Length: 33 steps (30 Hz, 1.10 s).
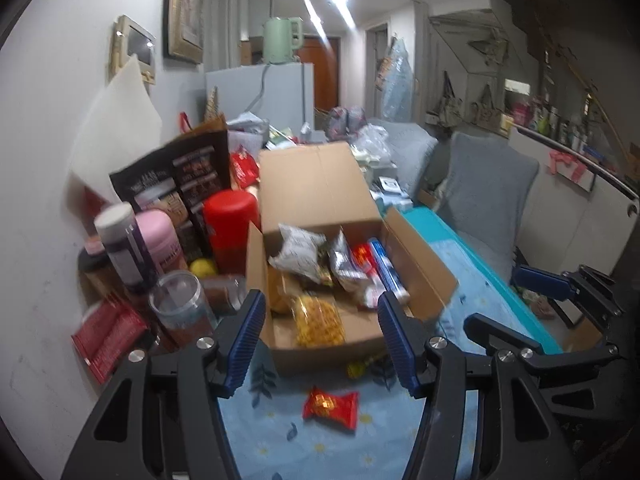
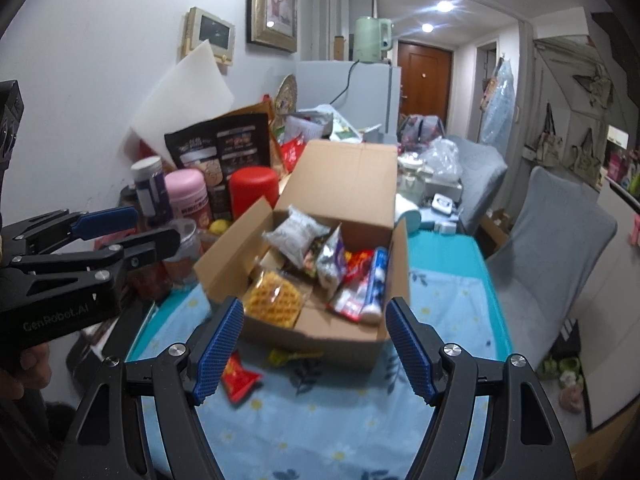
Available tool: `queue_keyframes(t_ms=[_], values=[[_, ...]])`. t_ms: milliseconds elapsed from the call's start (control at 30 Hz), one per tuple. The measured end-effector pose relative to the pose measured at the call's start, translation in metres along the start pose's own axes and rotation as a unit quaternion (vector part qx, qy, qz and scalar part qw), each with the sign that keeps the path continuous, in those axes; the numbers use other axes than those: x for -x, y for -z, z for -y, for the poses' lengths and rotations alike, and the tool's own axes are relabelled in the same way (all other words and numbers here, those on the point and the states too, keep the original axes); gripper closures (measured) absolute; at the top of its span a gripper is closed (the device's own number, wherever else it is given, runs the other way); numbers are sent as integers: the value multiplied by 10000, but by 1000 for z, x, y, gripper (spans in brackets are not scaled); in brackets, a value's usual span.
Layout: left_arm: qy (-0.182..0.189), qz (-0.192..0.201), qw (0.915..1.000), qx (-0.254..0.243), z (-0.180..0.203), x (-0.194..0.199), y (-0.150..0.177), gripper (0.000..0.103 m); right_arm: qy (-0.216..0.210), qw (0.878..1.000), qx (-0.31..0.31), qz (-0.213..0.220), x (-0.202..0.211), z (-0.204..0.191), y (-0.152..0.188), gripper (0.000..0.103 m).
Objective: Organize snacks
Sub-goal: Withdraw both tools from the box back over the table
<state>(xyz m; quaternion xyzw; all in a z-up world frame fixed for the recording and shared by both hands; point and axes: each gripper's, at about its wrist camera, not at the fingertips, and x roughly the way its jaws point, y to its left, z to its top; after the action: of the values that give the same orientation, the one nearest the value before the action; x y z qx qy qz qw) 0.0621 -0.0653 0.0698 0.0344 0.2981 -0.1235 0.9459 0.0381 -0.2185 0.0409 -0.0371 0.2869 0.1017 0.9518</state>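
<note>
An open cardboard box stands on the blue tablecloth and holds several snack packets, among them a yellow waffle pack and a silver bag. A red snack packet and a small yellow candy lie on the cloth in front of the box. My left gripper is open and empty, just short of the box front. My right gripper is open and empty, beside it to the right; it also shows in the left wrist view.
Left of the box stand a red canister, a pink bottle, a clear jar, a dark snack bag and a red pack. Grey chairs stand right of the table.
</note>
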Motion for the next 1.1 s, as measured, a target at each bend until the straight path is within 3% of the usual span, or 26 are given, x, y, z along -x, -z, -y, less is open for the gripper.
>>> queue_keyframes(t_ms=[433,633,1100], values=[[276,-566,9979,174,-3,-22,63,45,-178,9986,-170,-477,-22,-13,58,29],[607,-803,9945,302,-2,-43,88,45,-246,9979,-120,-593,-39,-16,80,29],[747,-1488,9857,246,-2,-101,118,45,-496,9916,-243,-1172,-85,-7,113,29]])
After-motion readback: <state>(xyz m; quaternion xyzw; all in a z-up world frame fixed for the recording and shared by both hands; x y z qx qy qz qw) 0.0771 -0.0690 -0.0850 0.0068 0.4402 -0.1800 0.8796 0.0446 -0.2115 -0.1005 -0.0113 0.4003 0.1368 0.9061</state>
